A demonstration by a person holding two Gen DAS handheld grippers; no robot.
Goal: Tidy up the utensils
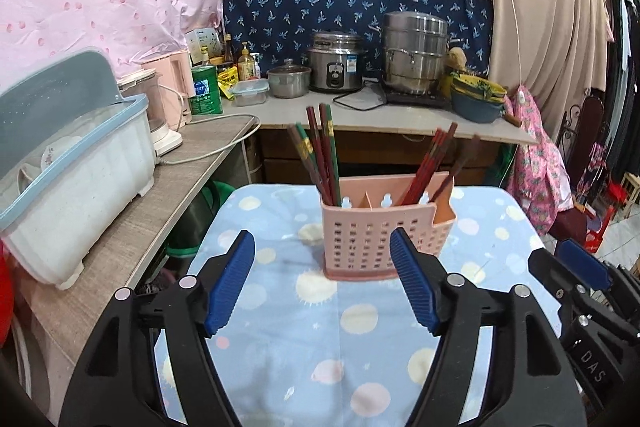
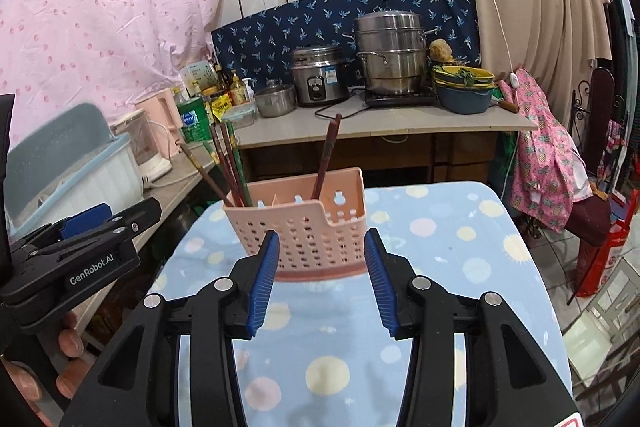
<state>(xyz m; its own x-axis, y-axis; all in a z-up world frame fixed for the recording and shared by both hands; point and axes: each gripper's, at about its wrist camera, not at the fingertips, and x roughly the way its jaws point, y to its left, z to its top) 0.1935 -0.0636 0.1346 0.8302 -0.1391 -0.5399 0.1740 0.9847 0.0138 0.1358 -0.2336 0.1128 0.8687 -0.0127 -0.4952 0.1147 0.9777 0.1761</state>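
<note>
Hovering near pink caddy (image 1: 380, 239) — left gripper (image 1: 322, 281) and right gripper (image 2: 322, 277) both spread apart, empty; chopsticks (image 1: 320, 155) standing inside.

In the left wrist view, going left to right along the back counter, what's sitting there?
Green bottle → clear lidded container → small steel pot → rice cooker → stacked steamer pot → stacked bowls.
</note>
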